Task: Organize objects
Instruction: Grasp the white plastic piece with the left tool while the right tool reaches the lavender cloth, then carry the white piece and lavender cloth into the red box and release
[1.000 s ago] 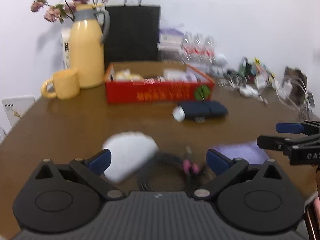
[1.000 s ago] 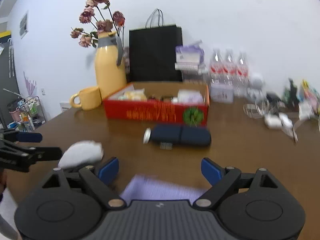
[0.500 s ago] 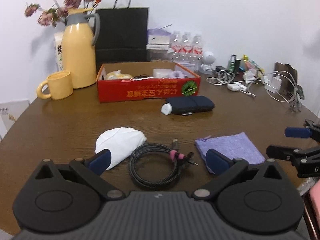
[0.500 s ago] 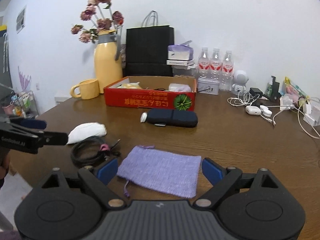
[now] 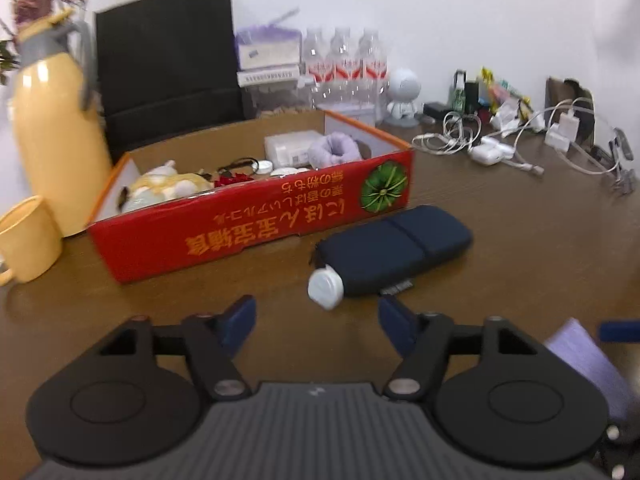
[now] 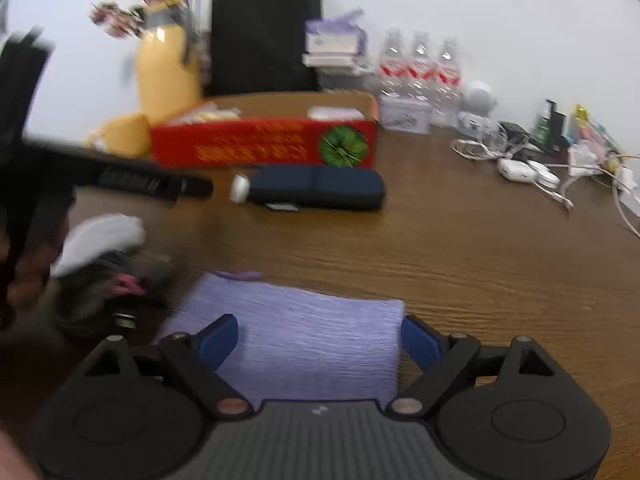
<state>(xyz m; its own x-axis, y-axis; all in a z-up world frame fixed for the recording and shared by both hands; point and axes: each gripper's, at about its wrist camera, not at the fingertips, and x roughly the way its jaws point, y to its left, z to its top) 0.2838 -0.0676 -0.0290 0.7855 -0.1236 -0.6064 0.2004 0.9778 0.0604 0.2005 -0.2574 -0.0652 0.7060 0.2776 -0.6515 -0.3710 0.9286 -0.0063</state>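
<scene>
Blue-padded fingers of the left gripper [image 5: 318, 318] had just been closing, narrower than half a second earlier, with nothing between them; they stood apart just short of the white cap [image 5: 326, 287] of a dark navy zip case [image 5: 394, 254]. A second before, this view looked down on the white pouch and coiled cable; now those had dropped out of it and the case filled the middle, so the left hand had swung forward toward the case. In my judgement the case was the next thing to be tidied, likely into the red cardboard box [image 5: 256, 232] just behind it, which already held a plush toy, a purple ring-shaped item and small white boxes.

The right gripper [image 6: 320, 338] stood wide apart, as before, its pads on either side of a flat lilac fabric pouch [image 6: 308, 332] on the wooden table [image 6: 480, 264]; whether they touched it could not be told. It sat lower and closer over the pouch than a moment ago.

Only the right view showed the white cloth pouch [image 6: 102, 236] and the black cable coil with its pink tie [image 6: 120, 284], both blurred, with the left gripper's arm reaching over them. Only the left view showed the box's contents. Farther back stood a yellow jug, a black paper bag and water bottles.
</scene>
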